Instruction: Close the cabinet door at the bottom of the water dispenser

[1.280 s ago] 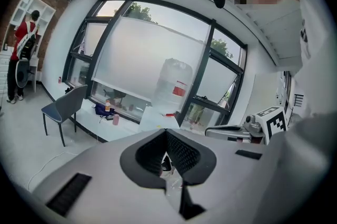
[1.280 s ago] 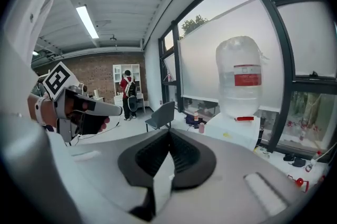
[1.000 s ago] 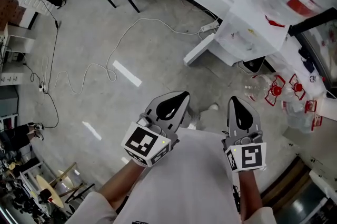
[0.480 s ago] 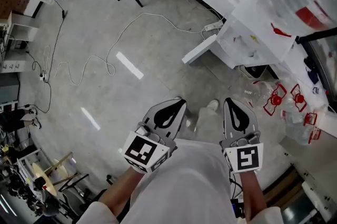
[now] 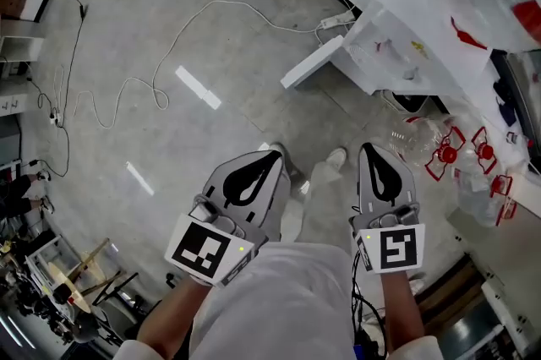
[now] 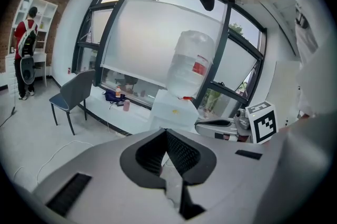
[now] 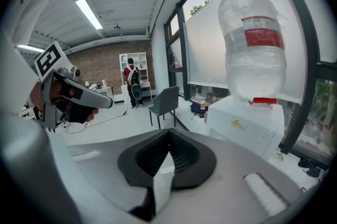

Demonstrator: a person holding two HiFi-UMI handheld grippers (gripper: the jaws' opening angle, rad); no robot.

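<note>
The cabinet door [image 5: 311,62] is a white panel jutting out at an angle from the foot of the water dispenser [image 5: 397,37], at the upper right of the head view, its free edge pointing across the grey floor [image 5: 211,139]. One clear bottle [image 7: 254,44] sits upside down on the dispenser. It has a single red label band whose print is too small to read. A small yellow mark shows on the dispenser's white front, also unreadable.

A stretch of bare floor lies between the door's free edge and the person's two shoes. One white cable [image 5: 196,19] loops over the floor to the left and runs to a power strip [image 5: 336,19] just beside the door. A cluster of clear empty bottles [image 5: 439,149] with red handles lies to the right of the dispenser; their number is unclear.

Both tools are held low over the person's legs, well apart from the door. The left gripper [image 5: 269,155] has its jaws pressed together with nothing between them, and so does the right gripper [image 5: 372,150]. Each carries one cube with black-and-white square markers and no lettering.

One dark chair [image 6: 71,97] stands by the window ledge
</note>
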